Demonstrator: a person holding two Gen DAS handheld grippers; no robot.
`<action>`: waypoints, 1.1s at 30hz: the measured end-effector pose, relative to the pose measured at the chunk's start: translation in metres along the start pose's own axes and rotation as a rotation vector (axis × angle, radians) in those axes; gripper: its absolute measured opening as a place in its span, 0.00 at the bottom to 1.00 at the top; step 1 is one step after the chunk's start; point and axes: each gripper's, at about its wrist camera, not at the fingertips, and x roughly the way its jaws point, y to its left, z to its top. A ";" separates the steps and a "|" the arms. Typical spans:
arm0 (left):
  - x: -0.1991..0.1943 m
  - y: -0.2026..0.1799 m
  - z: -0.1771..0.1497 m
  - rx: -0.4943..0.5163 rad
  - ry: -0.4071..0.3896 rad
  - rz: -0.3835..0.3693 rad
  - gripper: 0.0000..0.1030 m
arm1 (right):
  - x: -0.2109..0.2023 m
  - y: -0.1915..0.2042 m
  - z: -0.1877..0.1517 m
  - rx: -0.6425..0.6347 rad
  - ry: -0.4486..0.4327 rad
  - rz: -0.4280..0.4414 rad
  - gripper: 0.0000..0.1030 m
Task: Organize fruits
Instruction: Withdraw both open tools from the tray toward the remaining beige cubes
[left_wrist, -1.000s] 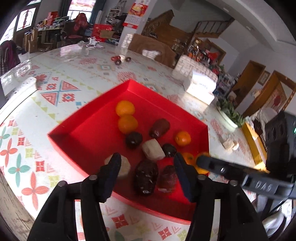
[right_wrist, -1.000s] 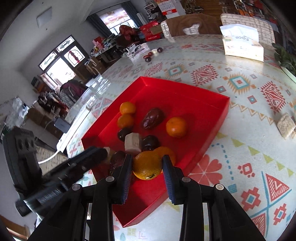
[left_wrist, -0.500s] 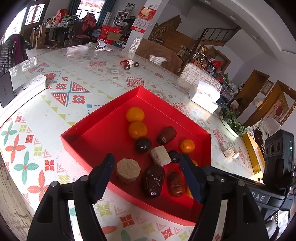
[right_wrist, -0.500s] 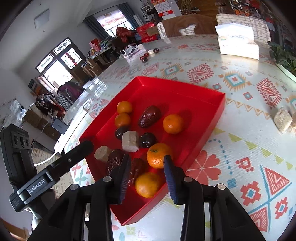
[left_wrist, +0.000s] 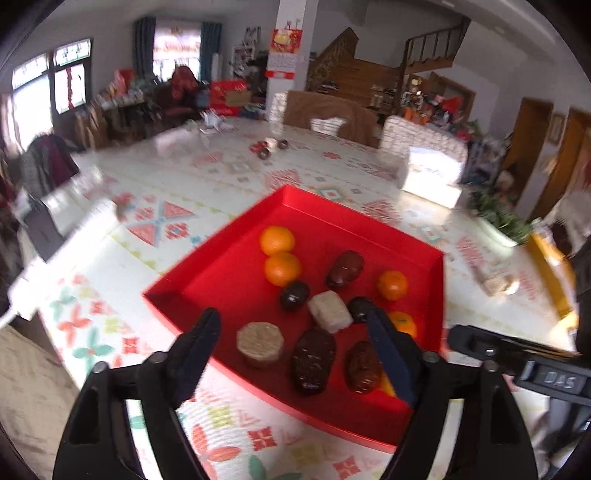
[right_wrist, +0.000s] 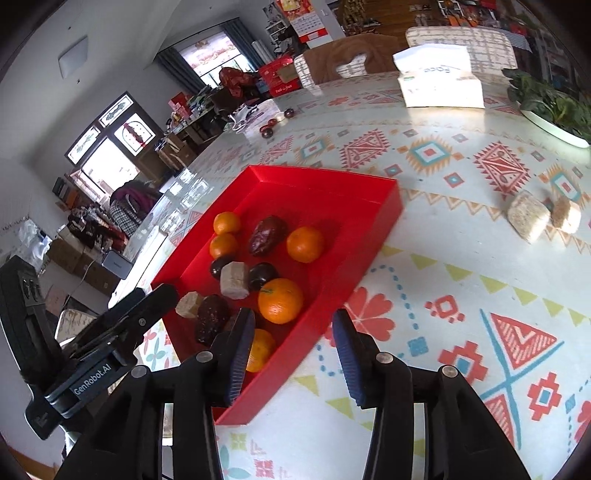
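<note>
left gripper (left_wrist: 295, 332): mine, jaws opening, wide apart, nothing pinched; hovers over near edge of tray, round cake and two dates seen between my fingers but not touched.
tray (left_wrist: 229, 266): red, shallow, on patterned table (left_wrist: 110, 258), one corner pointing away.
round cake (left_wrist: 259, 344): tan, octagonal, near front wall of tray, left of the dates.
dates (left_wrist: 313, 360): two dark wrinkled ones side by side at tray front; a third (left_wrist: 344, 268) further back.
oranges (left_wrist: 277, 240): two touching at back left of tray, one (left_wrist: 392, 284) at right, one (right_wrist: 280, 300) nearer front, one (right_wrist: 260, 350) at front corner partly behind my right finger.
square cake (left_wrist: 330, 311): pale, mid tray, between two dark plums (left_wrist: 294, 295).
right gripper (right_wrist: 293, 343): mine, jaws opening, empty; straddles tray's right wall, left finger over tray, right finger over table.
loose cakes (right_wrist: 528, 218): two on table, well right of tray.
tissue box (right_wrist: 439, 85): far side of table.
plant dish (right_wrist: 554, 110): far right edge.
</note>
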 end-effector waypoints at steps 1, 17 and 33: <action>-0.001 -0.004 0.000 0.014 -0.005 0.016 0.83 | -0.002 -0.003 -0.001 0.004 -0.004 -0.001 0.47; -0.011 -0.068 -0.007 0.168 0.010 0.018 0.83 | -0.047 -0.055 -0.016 0.091 -0.072 -0.017 0.48; -0.011 -0.124 -0.008 0.215 0.061 -0.172 0.83 | -0.115 -0.175 -0.016 0.273 -0.164 -0.199 0.50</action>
